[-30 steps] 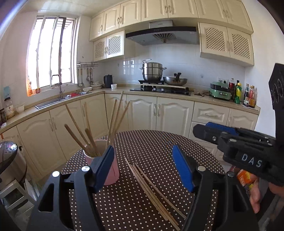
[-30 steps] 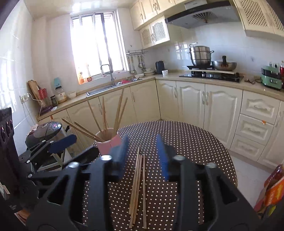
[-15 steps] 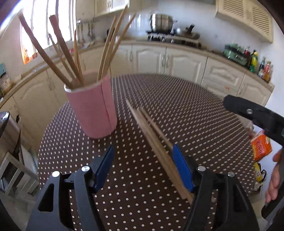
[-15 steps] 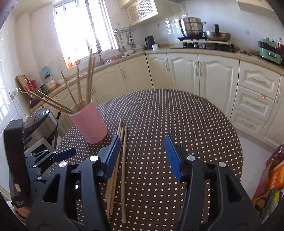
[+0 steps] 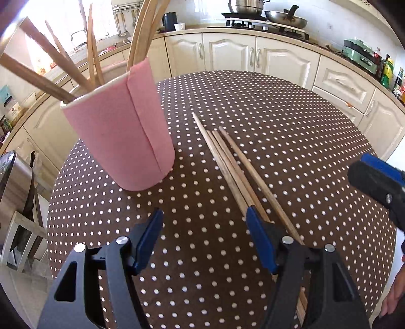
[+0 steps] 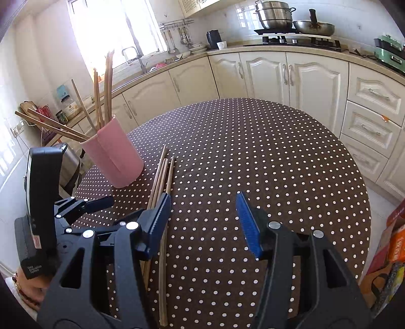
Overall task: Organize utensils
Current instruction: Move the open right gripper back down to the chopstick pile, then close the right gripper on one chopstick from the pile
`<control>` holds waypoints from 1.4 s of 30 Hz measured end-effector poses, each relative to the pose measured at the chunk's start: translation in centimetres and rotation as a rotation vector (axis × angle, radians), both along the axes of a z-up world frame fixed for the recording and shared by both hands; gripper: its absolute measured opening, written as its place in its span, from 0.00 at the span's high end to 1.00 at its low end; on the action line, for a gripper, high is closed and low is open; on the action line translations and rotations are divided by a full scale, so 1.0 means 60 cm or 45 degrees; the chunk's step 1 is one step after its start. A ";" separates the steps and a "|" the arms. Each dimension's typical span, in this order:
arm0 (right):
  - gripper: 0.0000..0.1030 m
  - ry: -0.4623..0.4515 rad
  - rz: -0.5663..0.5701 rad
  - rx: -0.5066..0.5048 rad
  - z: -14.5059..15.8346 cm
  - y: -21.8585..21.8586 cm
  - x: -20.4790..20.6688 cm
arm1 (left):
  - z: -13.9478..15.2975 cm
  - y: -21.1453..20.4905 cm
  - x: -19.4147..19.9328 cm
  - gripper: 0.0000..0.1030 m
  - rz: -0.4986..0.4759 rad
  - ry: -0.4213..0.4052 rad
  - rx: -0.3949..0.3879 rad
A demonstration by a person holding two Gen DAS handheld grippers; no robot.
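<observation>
Kitchen in bright daylight, sun pouring through the window (image 6: 106, 33) on the left, glare washing out the panes. Cream cabinets (image 6: 278, 73) run along the wall under a beige counter (image 6: 253, 49), turning the corner toward the sink tap (image 6: 131, 54). White tiles (image 6: 243, 17) behind the hob (image 6: 298, 40), a steel pot (image 6: 273, 15) stacked there, a wok (image 6: 316, 26) beside it. A black kettle (image 6: 212, 39) and white cup (image 6: 222, 45) sit on the counter, a green appliance (image 6: 389, 52) far right. Round table (image 6: 253, 151) in brown cloth with white dots fills the foreground.
</observation>
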State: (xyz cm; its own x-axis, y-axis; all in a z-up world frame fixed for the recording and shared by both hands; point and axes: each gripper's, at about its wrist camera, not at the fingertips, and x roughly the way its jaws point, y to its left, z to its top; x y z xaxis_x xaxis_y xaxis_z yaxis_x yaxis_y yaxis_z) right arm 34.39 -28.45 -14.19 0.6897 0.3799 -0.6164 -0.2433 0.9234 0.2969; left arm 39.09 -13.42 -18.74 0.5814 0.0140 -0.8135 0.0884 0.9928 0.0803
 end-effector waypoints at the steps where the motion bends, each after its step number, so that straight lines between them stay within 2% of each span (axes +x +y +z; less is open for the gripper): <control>1: 0.47 0.005 0.002 0.001 -0.002 0.000 0.004 | 0.000 -0.001 0.008 0.35 0.008 0.006 -0.004; 14: 0.46 0.039 -0.002 0.016 -0.013 -0.008 0.026 | 0.003 -0.025 0.079 0.34 0.068 0.087 -0.051; 17: 0.46 0.048 -0.005 0.020 -0.015 -0.008 0.029 | -0.005 -0.029 0.105 0.33 0.088 0.145 -0.077; 19: 0.46 0.057 -0.002 0.023 -0.015 -0.007 0.032 | -0.006 -0.030 0.108 0.32 0.080 0.141 -0.040; 22: 0.46 0.065 0.010 0.016 -0.016 -0.003 0.039 | -0.008 -0.028 0.105 0.34 0.076 0.132 -0.068; 25: 0.46 0.085 0.026 0.004 -0.018 0.002 0.049 | -0.007 -0.022 0.086 0.43 0.053 0.116 -0.067; 30: 0.46 0.156 0.107 -0.040 -0.023 0.032 0.071 | -0.007 -0.007 0.066 0.82 0.048 0.091 -0.062; 31: 0.46 0.171 0.126 -0.039 -0.024 0.040 0.076 | -0.008 -0.004 0.064 0.85 0.049 0.087 -0.062; 32: 0.47 0.184 0.145 -0.038 -0.024 0.047 0.080 | -0.011 0.001 0.058 0.93 0.050 0.088 -0.064; 36: 0.67 0.253 0.239 -0.084 -0.029 0.089 0.097 | -0.012 0.017 0.024 0.94 0.008 0.085 -0.071; 39: 0.69 0.297 0.271 -0.150 -0.034 0.114 0.107 | -0.015 0.038 -0.010 0.94 -0.012 0.100 -0.094; 42: 0.75 0.335 0.294 -0.208 -0.038 0.133 0.112 | -0.011 0.049 -0.033 0.94 -0.035 0.133 -0.116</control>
